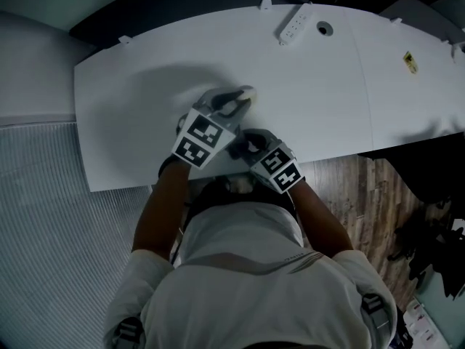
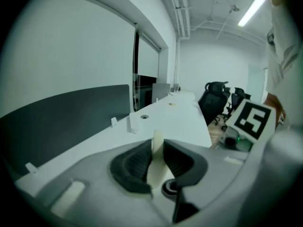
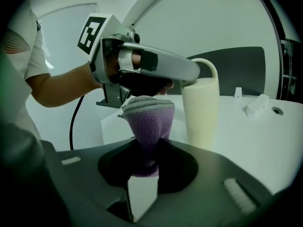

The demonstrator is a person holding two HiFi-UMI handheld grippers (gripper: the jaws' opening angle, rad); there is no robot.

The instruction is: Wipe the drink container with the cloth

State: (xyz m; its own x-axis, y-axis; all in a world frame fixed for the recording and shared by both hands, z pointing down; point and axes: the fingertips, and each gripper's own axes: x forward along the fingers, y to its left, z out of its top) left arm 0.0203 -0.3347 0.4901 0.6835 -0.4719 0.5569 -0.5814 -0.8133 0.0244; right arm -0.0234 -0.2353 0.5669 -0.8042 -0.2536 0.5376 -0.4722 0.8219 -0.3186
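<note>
A cream drink container (image 3: 201, 109) with a loop handle stands upright on the white table (image 1: 145, 122). My left gripper (image 2: 157, 148) is shut on its thin handle (image 2: 157, 171), which sticks up between the dark pads. In the head view the left gripper (image 1: 236, 104) reaches to the cup (image 1: 248, 92) near the table's front middle. My right gripper (image 3: 147, 145) is shut on a purple cloth (image 3: 149, 117) with a grey ribbed edge. The cloth is held just left of the container, not touching it. In the head view the right gripper (image 1: 240, 145) sits near the table's front edge.
A white power strip (image 1: 294, 24) and a round cable hole (image 1: 325, 28) lie at the table's far side, with a yellow sticker (image 1: 410, 62) at the right. A dark partition (image 2: 61, 122) runs behind the table. Office chairs (image 2: 215, 98) stand past its end.
</note>
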